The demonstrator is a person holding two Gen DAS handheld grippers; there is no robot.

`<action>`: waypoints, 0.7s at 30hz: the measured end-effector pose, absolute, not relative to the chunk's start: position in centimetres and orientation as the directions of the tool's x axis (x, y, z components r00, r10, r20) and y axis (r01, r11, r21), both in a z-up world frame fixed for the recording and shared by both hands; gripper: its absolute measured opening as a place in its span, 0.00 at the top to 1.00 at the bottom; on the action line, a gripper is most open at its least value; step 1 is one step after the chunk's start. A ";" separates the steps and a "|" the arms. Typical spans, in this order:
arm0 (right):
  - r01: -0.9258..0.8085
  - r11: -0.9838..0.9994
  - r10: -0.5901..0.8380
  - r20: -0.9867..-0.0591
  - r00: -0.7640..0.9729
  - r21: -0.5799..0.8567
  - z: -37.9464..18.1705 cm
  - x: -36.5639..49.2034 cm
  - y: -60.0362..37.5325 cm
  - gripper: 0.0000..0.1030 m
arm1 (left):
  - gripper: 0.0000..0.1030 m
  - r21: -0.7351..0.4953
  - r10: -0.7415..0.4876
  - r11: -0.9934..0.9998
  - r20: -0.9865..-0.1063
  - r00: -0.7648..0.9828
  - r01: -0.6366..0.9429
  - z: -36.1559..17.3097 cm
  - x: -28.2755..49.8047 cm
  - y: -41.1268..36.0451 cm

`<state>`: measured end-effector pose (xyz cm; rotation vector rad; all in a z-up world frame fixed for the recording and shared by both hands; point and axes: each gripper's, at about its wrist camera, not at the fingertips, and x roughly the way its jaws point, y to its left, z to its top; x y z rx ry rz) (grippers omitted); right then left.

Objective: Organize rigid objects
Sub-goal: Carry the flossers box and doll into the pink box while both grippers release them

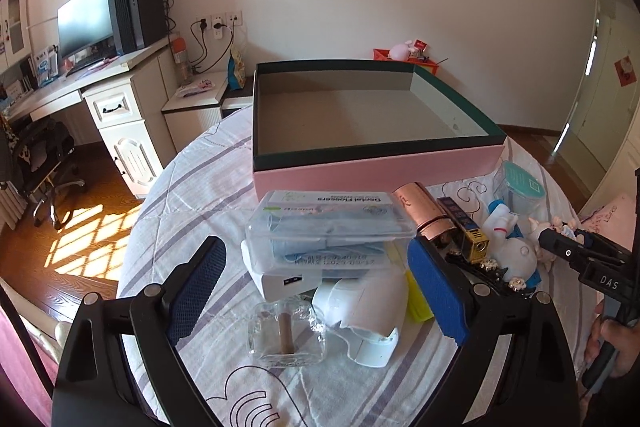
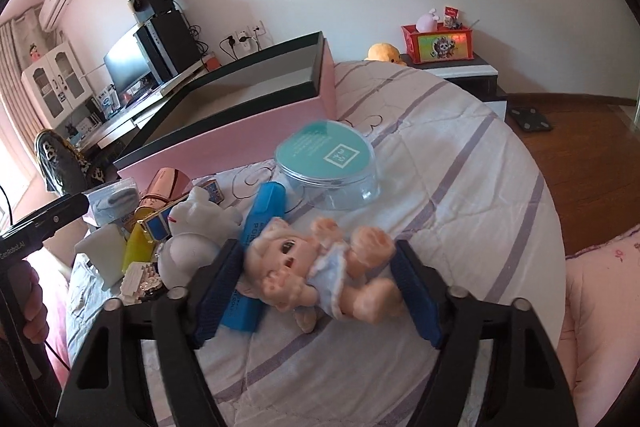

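Observation:
An open pink box point(image 1: 376, 171) with a dark green rim stands on the round table; it also shows in the right wrist view point(image 2: 240, 131). My left gripper point(image 1: 320, 287) is open around a clear floss case point(image 1: 328, 227) stacked on a white charger point(image 1: 276, 281), with a clear glass bottle point(image 1: 286, 337) and a white plastic piece point(image 1: 362, 311) between its fingers. My right gripper point(image 2: 316, 283) is open around a small doll point(image 2: 316, 267) in a blue dress; its pads stand at both sides, contact unclear. A blue case point(image 2: 256, 243) lies under the doll.
Beside the box lie a rose-gold tube point(image 1: 422, 209), a gold-capped bottle point(image 1: 468, 231), a white figurine point(image 2: 196, 239), a yellow block point(image 2: 138, 249) and a clear round tub with teal lid point(image 2: 328, 163). A desk with monitor point(image 1: 84, 23) stands left. The table edge drops to wooden floor.

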<state>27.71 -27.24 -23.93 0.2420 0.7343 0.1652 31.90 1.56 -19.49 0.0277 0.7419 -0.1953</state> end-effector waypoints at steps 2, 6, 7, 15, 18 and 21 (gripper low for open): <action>-0.066 0.966 0.218 -0.646 0.731 0.251 -23.9 27.6 -26.9 0.38 | 0.09 -0.064 -0.177 0.981 -0.686 0.706 0.184 -19.9 32.1 1.7; -0.068 0.967 0.216 -0.642 0.736 0.247 -23.7 27.5 -26.9 0.38 | 0.06 -0.089 -0.200 0.977 -0.688 0.697 0.193 -19.9 33.0 0.9; -0.070 0.967 0.217 -0.641 0.737 0.247 -23.6 27.5 -26.9 0.38 | 0.04 -0.086 -0.202 0.976 -0.692 0.693 0.200 -20.0 33.2 0.5; -0.068 0.971 0.200 -0.622 0.757 0.230 -22.5 27.2 -27.3 0.38 | 0.10 -0.008 -0.146 0.980 -0.701 0.698 0.198 -20.8 34.3 -1.1; -0.070 0.972 0.196 -0.610 0.768 0.224 -21.8 27.1 -27.4 0.38 | 0.10 -0.011 -0.148 0.981 -0.685 0.713 0.193 -20.3 34.0 -0.9; -0.088 0.974 0.199 -0.595 0.779 0.211 -20.7 27.6 -27.1 0.38 | 0.10 -0.001 -0.155 0.979 -0.660 0.735 0.205 -19.2 33.9 -1.0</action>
